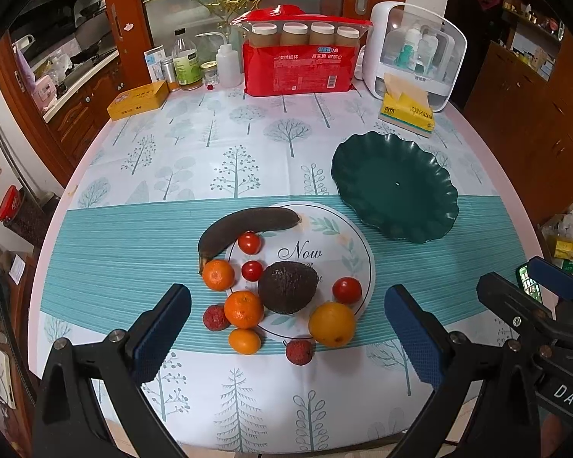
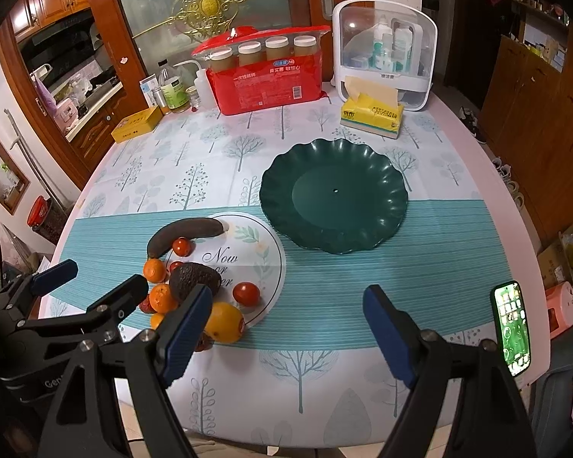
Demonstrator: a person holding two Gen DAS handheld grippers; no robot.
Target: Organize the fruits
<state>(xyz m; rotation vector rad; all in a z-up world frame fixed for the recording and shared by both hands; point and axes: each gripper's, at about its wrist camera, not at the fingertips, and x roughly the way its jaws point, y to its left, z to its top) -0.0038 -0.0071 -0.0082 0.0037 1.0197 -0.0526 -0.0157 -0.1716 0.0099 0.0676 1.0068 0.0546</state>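
Nothing is sorted yet: the green plate (image 1: 395, 187) is sitting empty at two o'clock on the desk (image 1: 141, 229), while the banana (image 1: 244, 225), avocado (image 1: 288, 292), oranges, tomatoes and what are probably lychees are lying clustered at centre. The left gripper (image 1: 286, 328) and right gripper (image 2: 282, 328) are hovering with fingers spread wide, holding nothing

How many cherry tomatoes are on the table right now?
3. One cherry tomato sits just under the banana, a second lies left of the avocado, and a third lies right of it. None seems hidden.
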